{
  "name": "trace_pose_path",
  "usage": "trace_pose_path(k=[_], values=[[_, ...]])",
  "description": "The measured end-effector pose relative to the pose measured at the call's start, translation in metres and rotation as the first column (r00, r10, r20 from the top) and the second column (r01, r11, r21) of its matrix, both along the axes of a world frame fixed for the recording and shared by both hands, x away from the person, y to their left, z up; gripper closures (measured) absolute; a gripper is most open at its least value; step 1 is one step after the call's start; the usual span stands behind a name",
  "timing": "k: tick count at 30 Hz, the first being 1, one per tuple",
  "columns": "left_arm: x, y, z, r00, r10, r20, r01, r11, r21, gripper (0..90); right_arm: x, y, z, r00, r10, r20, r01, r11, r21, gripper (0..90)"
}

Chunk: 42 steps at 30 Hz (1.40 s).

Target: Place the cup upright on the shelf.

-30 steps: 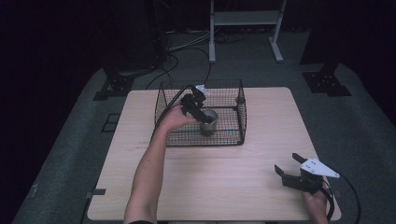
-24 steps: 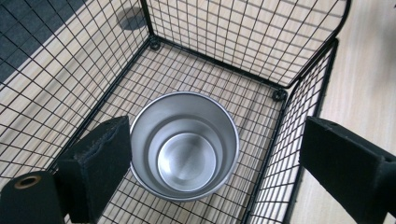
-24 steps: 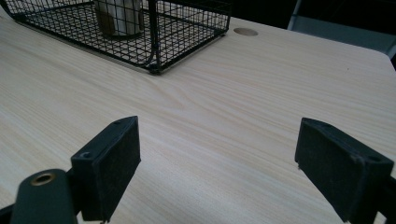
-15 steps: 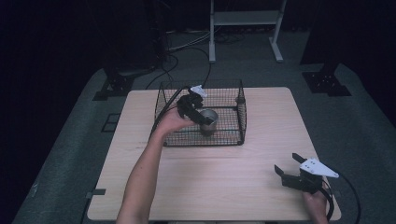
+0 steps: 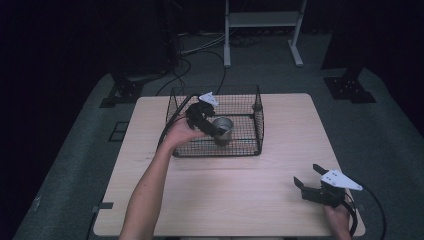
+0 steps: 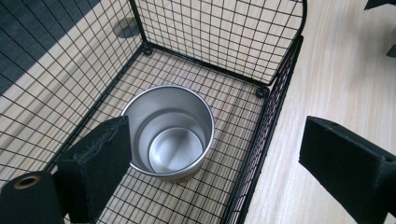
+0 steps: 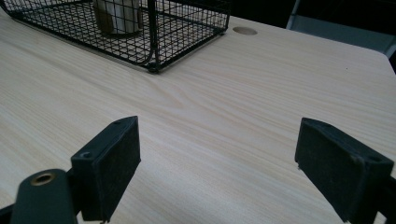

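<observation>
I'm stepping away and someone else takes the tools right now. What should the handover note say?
Left tool: open, above the metal cup, one jaw beside its rim, the other outside the basket wall; nothing gripped.
Right tool: open, empty, low over the table near its right front corner.
Metal cup: upright and empty on the floor of the wire basket, toward its front side.
Done: the cup is in the basket.
Left: probably only lifting the left tool clear, unless the cup is to come out again.
</observation>
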State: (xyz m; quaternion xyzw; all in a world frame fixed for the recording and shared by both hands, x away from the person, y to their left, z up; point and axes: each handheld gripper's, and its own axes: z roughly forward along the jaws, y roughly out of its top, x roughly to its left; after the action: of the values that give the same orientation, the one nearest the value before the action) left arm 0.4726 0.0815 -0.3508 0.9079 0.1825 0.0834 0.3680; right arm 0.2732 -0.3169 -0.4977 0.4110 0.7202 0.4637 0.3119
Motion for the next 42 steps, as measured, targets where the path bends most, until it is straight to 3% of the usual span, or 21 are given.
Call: trace_pose_path(k=[11, 22, 42], values=[[-0.016, -0.001, 0.009, 0.9989, -0.033, 0.032, 0.034, 0.9994, -0.01, 8.4, 0.0, 0.0, 0.0, 1.0, 0.0, 0.001, 0.0, 1.0, -0.001, 13.5], [-0.028, 0.007, 0.005, 0.9985, -0.047, 0.027, 0.048, 0.9986, -0.024, 8.4, 0.0, 0.0, 0.0, 1.0, -0.002, -0.001, 0.002, 1.0, -0.003, 13.5], [-0.063, 0.023, 0.0, 0.9953, -0.08, 0.054, 0.084, 0.994, -0.071, 8.4, 0.0, 0.001, 0.0, 1.0, -0.003, -0.002, 0.003, 1.0, -0.008, 13.5]])
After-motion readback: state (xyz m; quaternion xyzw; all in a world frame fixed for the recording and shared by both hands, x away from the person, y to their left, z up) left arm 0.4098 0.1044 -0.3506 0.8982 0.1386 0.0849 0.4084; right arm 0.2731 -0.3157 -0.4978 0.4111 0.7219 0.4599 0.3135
